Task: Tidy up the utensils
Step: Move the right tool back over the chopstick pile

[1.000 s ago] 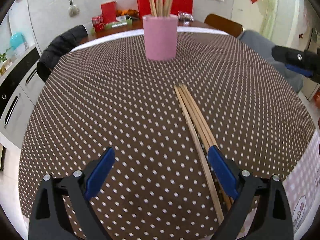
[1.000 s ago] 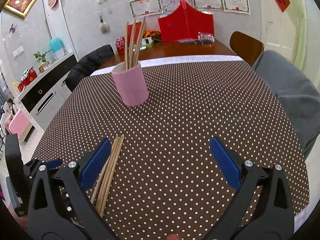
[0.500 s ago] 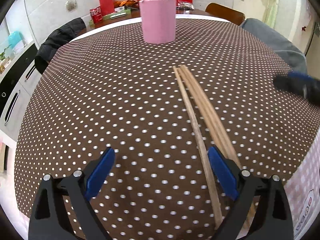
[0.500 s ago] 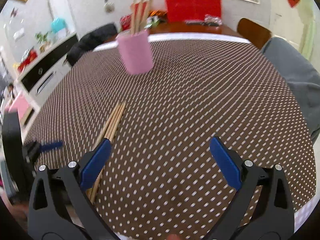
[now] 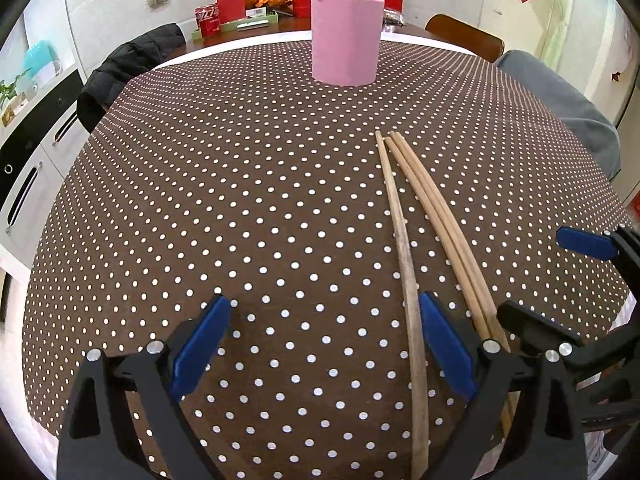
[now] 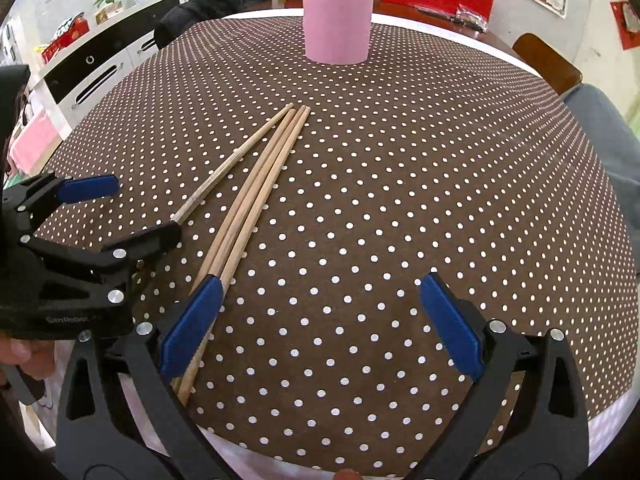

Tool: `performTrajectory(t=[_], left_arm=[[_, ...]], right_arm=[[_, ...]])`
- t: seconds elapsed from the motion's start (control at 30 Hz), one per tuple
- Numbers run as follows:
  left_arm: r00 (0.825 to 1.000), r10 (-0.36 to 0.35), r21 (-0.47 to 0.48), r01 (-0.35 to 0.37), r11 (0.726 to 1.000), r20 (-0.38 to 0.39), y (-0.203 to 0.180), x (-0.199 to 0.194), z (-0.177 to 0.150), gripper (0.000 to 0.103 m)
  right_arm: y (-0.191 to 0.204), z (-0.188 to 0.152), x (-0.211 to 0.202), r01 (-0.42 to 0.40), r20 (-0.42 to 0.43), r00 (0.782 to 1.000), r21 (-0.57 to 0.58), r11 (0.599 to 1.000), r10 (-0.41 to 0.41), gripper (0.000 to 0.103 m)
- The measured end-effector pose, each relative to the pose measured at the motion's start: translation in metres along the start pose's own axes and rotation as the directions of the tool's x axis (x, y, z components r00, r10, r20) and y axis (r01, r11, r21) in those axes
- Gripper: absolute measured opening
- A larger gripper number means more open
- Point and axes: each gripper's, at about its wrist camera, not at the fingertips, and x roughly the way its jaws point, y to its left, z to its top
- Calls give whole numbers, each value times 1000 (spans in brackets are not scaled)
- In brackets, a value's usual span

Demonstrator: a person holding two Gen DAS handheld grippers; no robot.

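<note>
Both hand-held grippers are sitting lower and closer to the loose chopsticks than a second ago, and the pink holder is looming larger in each view.

From the left wrist, the pink holder (image 5: 345, 39) is standing upright at the far side of the surface (image 5: 200, 200), with several wooden sticks rising out of it past the top of the frame. The left hand-held gripper (image 5: 322, 350) is hanging released, jaws wide apart. One loose chopstick (image 5: 404, 264) is running back between its blue pads, just inside the right one — the other chopsticks (image 5: 444, 216) are lying just outside that pad. The right hand-held gripper (image 5: 556, 280) is coming in from the right edge, also spread open. A dark jacket (image 5: 128, 68) is draped over a chair at the left, and a red can (image 5: 208, 20) is standing on the bare wood beyond the dotted cloth.

From the right wrist, the same holder (image 6: 338, 20) is holding its sticks at the far end. The right gripper (image 6: 320, 328) is hovering released, grasping nothing, its left pad overlapping the bundled chopsticks (image 6: 260, 184). The single chopstick (image 6: 240, 156) is angling away toward the left gripper (image 6: 120, 210), whose black finger is covering its near end.
</note>
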Motion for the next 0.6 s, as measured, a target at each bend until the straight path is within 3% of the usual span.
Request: performTrajectory(t=[0.6], left_arm=[[1000,14,-29,-14,999,7,14,-2,0,93]], right_arm=[[6,11,9,39,-40,998,-33,999,-40,93]])
